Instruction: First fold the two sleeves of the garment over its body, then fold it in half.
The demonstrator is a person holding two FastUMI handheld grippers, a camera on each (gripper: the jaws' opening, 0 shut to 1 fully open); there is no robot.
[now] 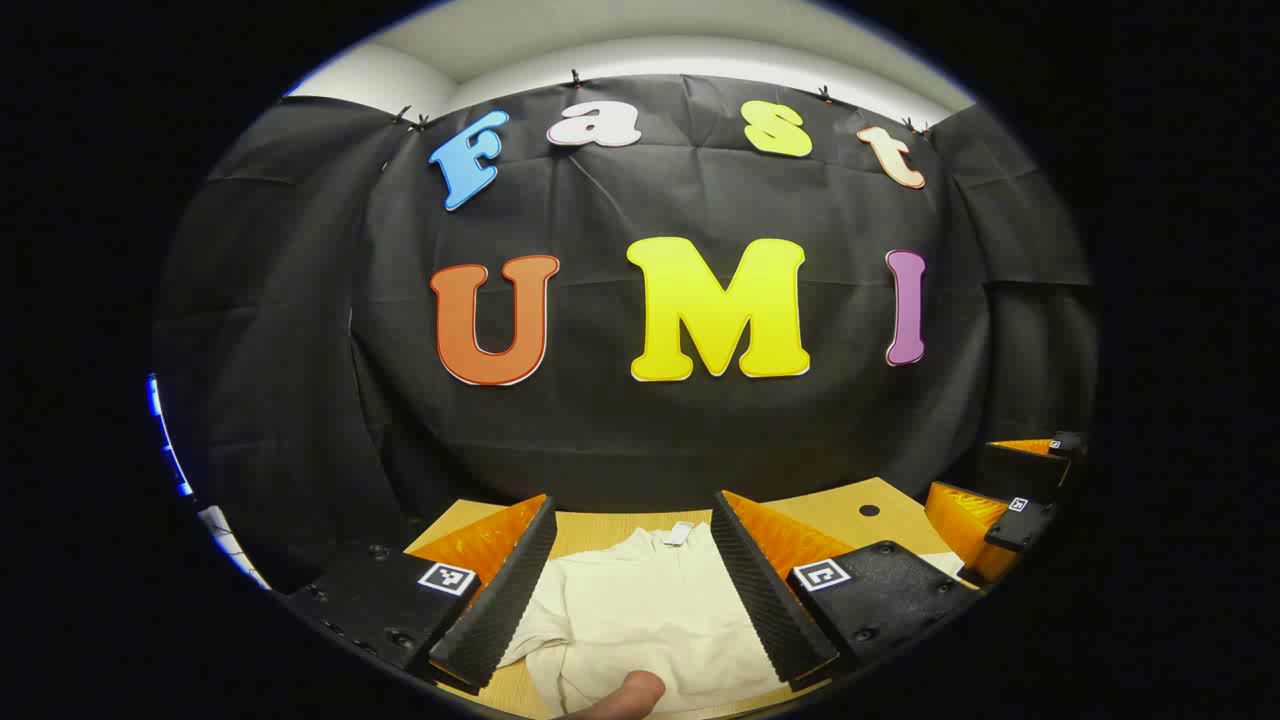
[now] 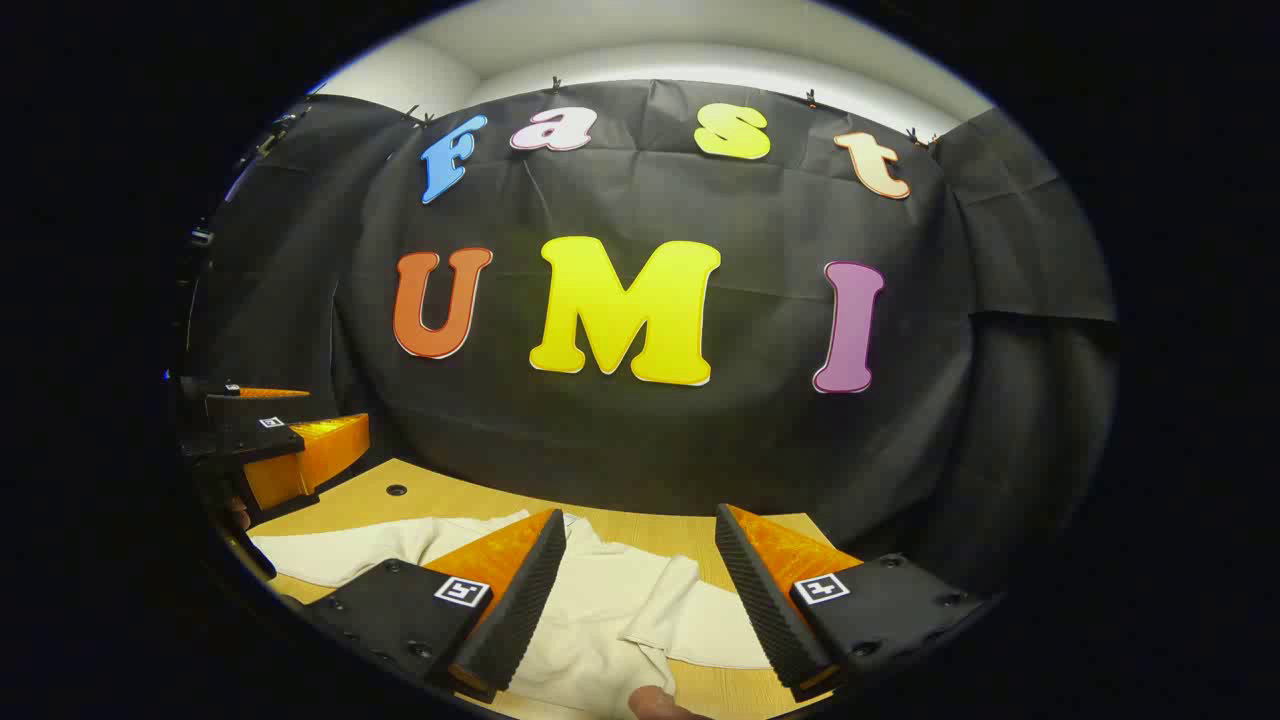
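Note:
A cream garment (image 1: 640, 610) lies flat on the wooden table (image 1: 850, 505), its collar with a small tag at the far end. My left gripper (image 1: 635, 590) hovers open above its body with nothing between the fingers. In the right gripper view the same garment (image 2: 600, 610) spreads leftward, one sleeve (image 2: 690, 615) lying crumpled between the fingers. My right gripper (image 2: 635, 600) stands open over that sleeve. The right gripper (image 1: 1010, 500) also appears at the far right of the left gripper view, and the left gripper (image 2: 270, 440) shows at the far left of the right gripper view.
A fingertip (image 1: 630, 695) pokes in at the bottom of the left gripper view, and another fingertip (image 2: 660, 703) at the bottom of the right gripper view. The table has a small round hole (image 1: 869, 510) near its back edge. Black cloth walls close the booth behind.

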